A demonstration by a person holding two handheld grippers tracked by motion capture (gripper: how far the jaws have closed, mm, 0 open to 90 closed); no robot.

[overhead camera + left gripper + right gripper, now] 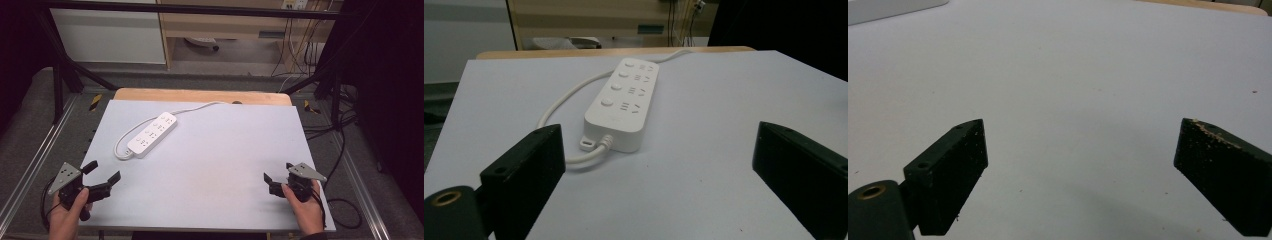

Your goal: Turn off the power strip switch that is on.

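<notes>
A white power strip (152, 132) lies on the white board (215, 165), left of centre, with its cord (195, 107) running to the back edge and a loop (120, 150) at its near end. In the left gripper view the power strip (621, 107) sits straight ahead, beyond the jaws. My left gripper (104, 171) rests at the board's near left corner, open and holding nothing; its jaws stand wide apart around (659, 142). My right gripper (278, 173) is at the near right, open over bare board (1080, 137). One end of the strip (888, 10) shows far off.
The board lies on a wooden table (200, 95) inside a black metal frame (65, 70). Cables (345, 150) trail over the floor to the right. A cabinet (220, 25) and a white panel (110, 35) stand behind the table.
</notes>
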